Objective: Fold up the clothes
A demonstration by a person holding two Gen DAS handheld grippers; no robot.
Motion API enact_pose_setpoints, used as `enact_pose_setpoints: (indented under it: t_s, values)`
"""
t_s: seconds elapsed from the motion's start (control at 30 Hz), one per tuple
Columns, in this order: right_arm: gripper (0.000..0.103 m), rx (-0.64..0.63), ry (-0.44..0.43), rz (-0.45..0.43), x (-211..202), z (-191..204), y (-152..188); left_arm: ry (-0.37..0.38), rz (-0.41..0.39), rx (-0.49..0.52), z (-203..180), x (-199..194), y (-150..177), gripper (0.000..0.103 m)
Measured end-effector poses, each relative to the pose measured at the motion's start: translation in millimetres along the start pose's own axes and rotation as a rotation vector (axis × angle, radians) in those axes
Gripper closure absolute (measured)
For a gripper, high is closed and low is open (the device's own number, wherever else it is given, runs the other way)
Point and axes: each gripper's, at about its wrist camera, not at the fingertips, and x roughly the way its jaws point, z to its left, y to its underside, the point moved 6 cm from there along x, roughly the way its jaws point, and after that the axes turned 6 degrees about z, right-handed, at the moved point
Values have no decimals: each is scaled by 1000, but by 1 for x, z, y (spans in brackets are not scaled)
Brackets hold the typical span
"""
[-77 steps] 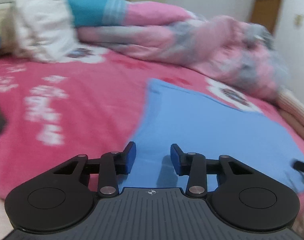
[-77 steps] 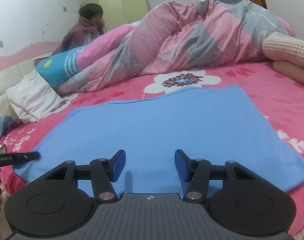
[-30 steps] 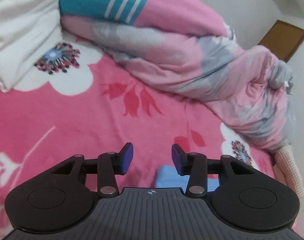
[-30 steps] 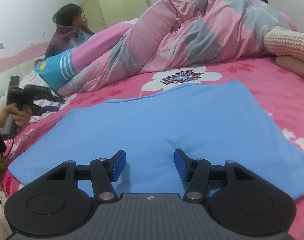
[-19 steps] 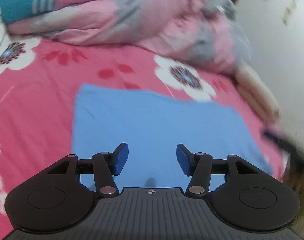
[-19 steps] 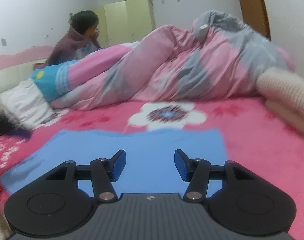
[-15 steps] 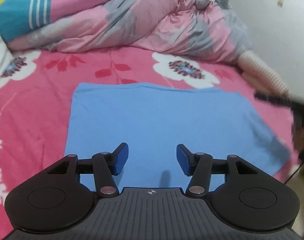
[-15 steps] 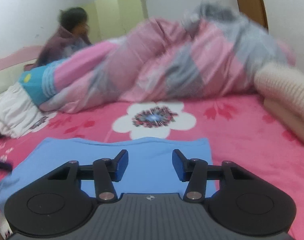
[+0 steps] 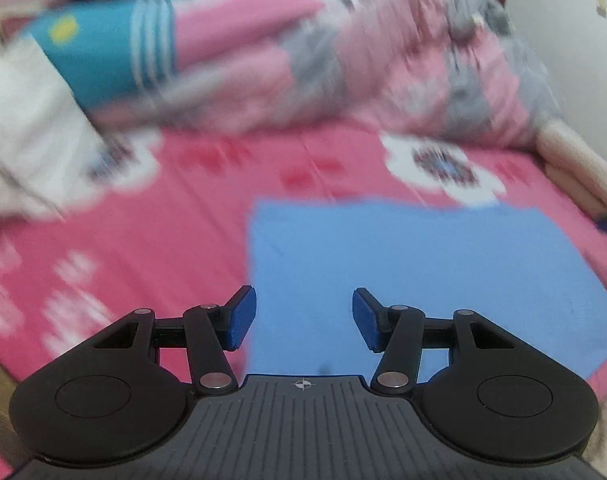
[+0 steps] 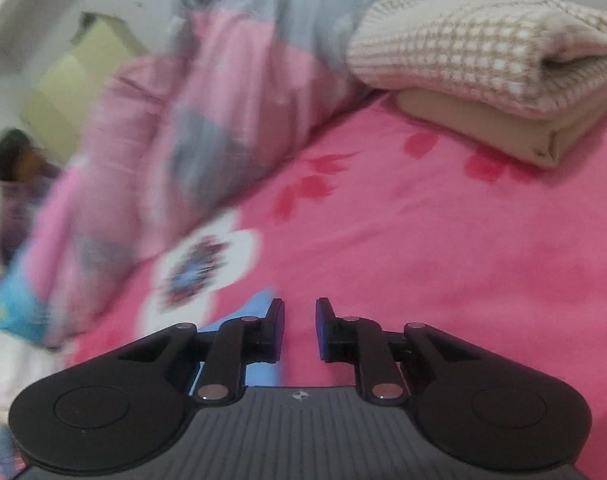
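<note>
Since half a second ago: both cameras have swung; the left view has slid so the blue garment (image 9: 423,280) sits right of centre, and the right view has tipped toward the far corner of it.
Landmark: blue garment, spread flat on the pink flowered bedsheet (image 9: 163,240).
Left of the garment: bare bedsheet, then a white bundle (image 9: 27,128), blurred.
Beyond the garment: rumpled pink and grey quilt (image 9: 343,64).
Left gripper (image 9: 304,318): jaws wide apart, holding nothing, hovering over the garment's near left edge.
Right gripper (image 10: 300,330): jaws narrowed to a small gap, nothing between them; only a sliver of the garment (image 10: 259,304) shows beside its left finger.
Right of the garment: folded beige knit (image 10: 483,52) on a tan cushion (image 10: 503,132), well apart.
Step in hand, as I judge it: reaching for corners to start a fold.
Doing it well: pinch only the garment's edge, not the sheet under it; lift both corners level so the fold lands square.
</note>
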Motion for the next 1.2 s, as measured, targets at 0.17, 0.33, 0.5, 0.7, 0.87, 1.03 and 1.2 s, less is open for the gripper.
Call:
enact_pose_setpoints:
  t_s: [0.17, 0.33, 0.5, 0.7, 0.87, 1.03, 1.2]
  values:
    - [85, 4, -147, 147, -25, 19, 58, 4, 29, -16, 10, -17, -6, 44]
    - [92, 27, 21, 140, -27, -16, 89, 70, 142, -53, -13, 22, 46, 45]
    - [91, -46, 42, 57, -59, 7, 98, 48, 75, -39, -25, 23, 66, 45]
    - [93, -202, 118, 95, -46, 14, 128, -81, 55, 85, -31, 33, 89, 43]
    - [90, -145, 273, -28, -85, -2, 122, -73, 25, 39, -20, 23, 96, 42]
    - [90, -358, 115, -38, -68, 74, 141, -94, 29, 40, -22, 26, 97, 41]
    - [90, -704, 147, 28, -16, 122, 189, -96, 30, 48, -21, 26, 100, 37]
